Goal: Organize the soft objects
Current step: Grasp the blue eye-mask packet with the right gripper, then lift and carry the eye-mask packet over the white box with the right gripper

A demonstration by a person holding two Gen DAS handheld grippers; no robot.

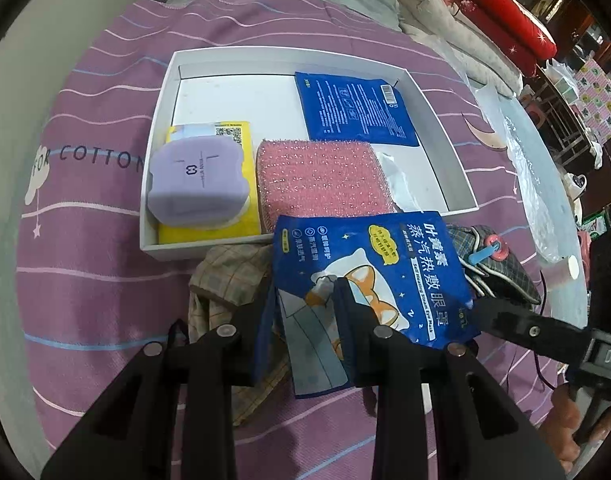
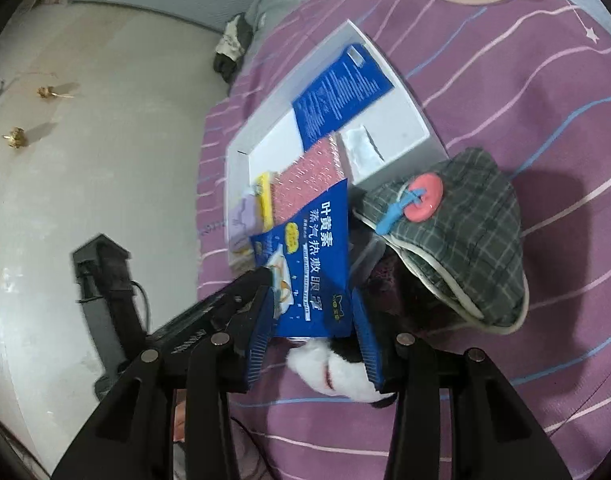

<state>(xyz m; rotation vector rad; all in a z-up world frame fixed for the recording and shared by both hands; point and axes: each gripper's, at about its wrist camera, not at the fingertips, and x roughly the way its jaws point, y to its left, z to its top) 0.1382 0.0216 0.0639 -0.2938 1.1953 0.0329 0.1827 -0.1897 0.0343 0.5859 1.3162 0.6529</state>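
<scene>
The blue eye-mask pouch (image 1: 369, 272) hangs just over the near rim of the white tray (image 1: 161, 112), at 6 o'clock of the pink sponge (image 1: 321, 178). The left gripper (image 1: 301, 308) pinches its lower edge. It is light, thin and slippery foil — it bends easily, so hold the sealed edge. The right gripper (image 2: 317, 320) seems half-spread around a white plush (image 2: 333, 372) — pads probably not pressing.

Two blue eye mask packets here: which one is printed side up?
The steam eye mask packet clamped in the left tool, outside the white tray. The tray's blue packet shows its barcode back.
</scene>
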